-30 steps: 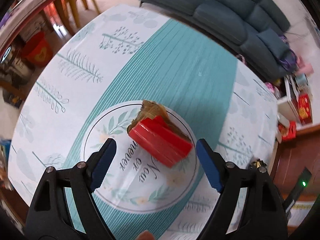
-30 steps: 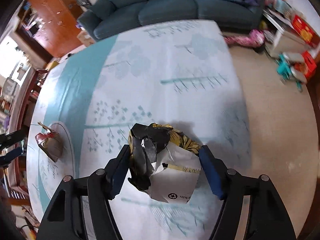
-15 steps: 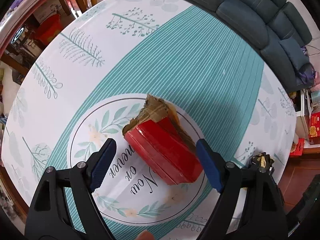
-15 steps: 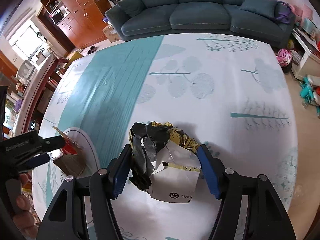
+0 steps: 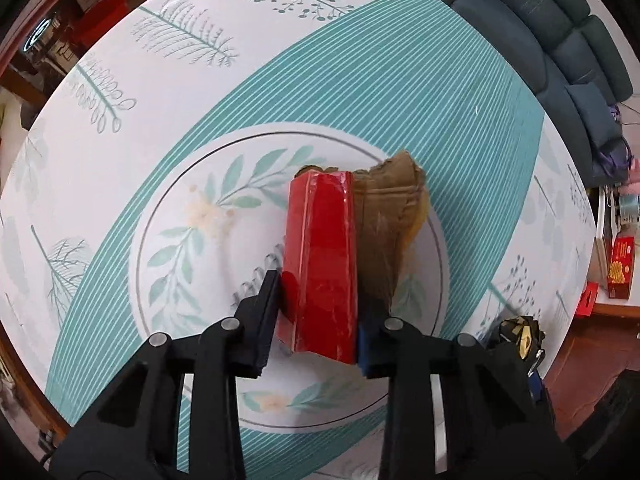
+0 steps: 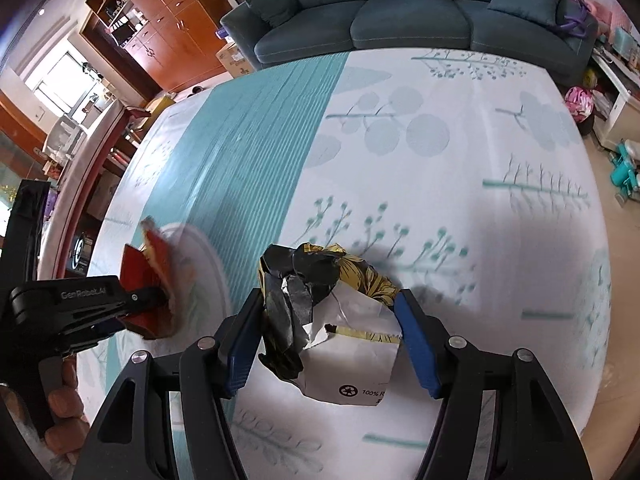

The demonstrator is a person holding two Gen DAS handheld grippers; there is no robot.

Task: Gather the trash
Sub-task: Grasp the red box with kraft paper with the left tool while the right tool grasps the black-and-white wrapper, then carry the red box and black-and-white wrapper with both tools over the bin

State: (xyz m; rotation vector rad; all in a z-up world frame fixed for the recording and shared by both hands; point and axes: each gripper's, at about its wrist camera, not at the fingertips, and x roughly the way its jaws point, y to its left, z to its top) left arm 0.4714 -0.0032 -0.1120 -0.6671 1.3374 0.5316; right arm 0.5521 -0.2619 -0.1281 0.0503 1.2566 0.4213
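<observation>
You can read "GenRobot.AI" on the left hand-held gripper [image 6: 156, 300], and "100% R" beside a recycling mark on the crumpled wrapper [image 6: 352, 384].

this is a living room in a home. a long dark teal sofa [image 6: 408, 16] with loose cushions stands just behind the bench [image 6: 460, 152], which wears a white and teal cloth printed with leaves and twigs. orange-brown wooden cupboards [image 6: 160, 28] with shelves of small things line the wall at the left, beside a bright window [image 6: 64, 80]. a cardboard box [image 6: 234, 58] sits on the floor near the sofa's end. at the right, toys [image 6: 628, 168] and a pink bag [image 6: 580, 102] lie about on the pale floor, near a low white unit [image 6: 616, 100].
</observation>
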